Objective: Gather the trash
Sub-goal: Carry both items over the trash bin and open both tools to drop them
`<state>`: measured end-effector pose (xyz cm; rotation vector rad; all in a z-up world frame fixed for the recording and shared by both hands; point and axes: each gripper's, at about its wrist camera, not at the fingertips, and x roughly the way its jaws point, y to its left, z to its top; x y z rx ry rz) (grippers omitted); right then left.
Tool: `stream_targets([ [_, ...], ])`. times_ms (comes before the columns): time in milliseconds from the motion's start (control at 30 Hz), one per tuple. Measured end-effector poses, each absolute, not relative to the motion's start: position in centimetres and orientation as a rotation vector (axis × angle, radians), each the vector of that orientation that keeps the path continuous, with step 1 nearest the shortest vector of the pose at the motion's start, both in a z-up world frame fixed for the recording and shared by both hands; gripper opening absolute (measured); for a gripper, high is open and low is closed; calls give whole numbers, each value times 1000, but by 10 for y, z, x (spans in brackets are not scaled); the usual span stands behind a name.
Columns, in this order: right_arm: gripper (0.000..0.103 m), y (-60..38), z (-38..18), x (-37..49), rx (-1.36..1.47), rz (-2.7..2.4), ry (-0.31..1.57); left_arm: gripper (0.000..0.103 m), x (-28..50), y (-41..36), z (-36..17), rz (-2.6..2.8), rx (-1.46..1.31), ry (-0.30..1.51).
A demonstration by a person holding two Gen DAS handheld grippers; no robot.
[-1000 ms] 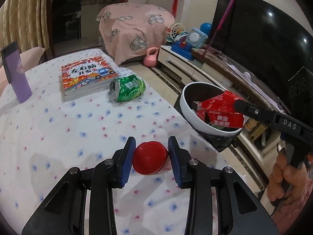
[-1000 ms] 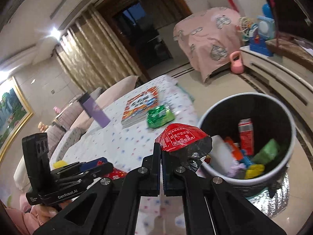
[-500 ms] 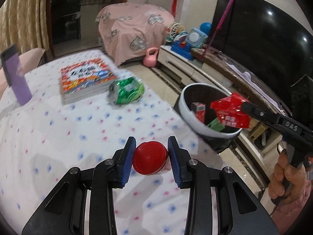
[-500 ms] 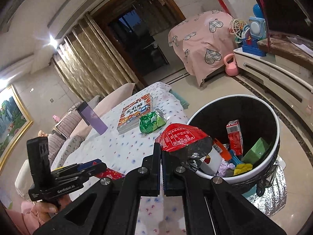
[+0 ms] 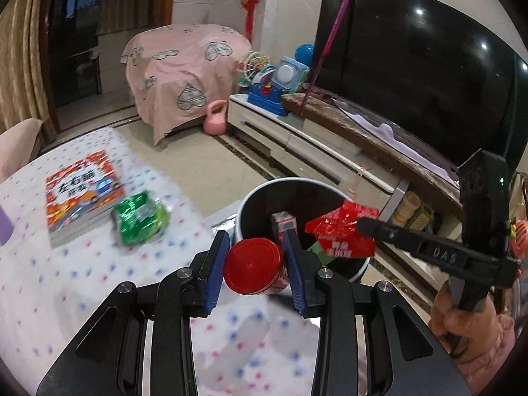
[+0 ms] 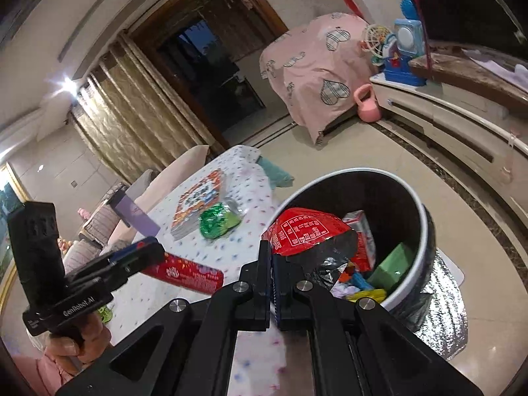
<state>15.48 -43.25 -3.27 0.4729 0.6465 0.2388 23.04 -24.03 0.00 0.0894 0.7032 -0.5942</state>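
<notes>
Red-lidded can and red wrapper, both held at the trash bin.

Left wrist view: left gripper [image 5: 254, 267] clamps the red-lidded can [image 5: 254, 265] between its blue pads, over the tabletop [image 5: 99, 280] edge beside the trash bin [image 5: 333, 187]; right gripper [image 5: 361, 226] pinches a red wrapper [image 5: 341, 232] above the bin mouth. Green packet [image 5: 140, 217] lies near the far edge, touching a picture book [image 5: 82, 191].
Right wrist view: right gripper [image 6: 272, 257] jaws nearly together on the wrapper [image 6: 305, 231] over the bin [image 6: 425, 231]; left gripper [image 6: 145, 254] carries the can [image 6: 184, 272] lengthwise above the tabletop [image 6: 171, 293].
</notes>
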Motion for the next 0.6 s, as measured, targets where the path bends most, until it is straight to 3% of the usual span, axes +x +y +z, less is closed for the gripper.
stream_targets([
  [600, 1, -455, -50, 185, 446, 195, 746, 33, 259, -286, -29, -597, 117, 768],
])
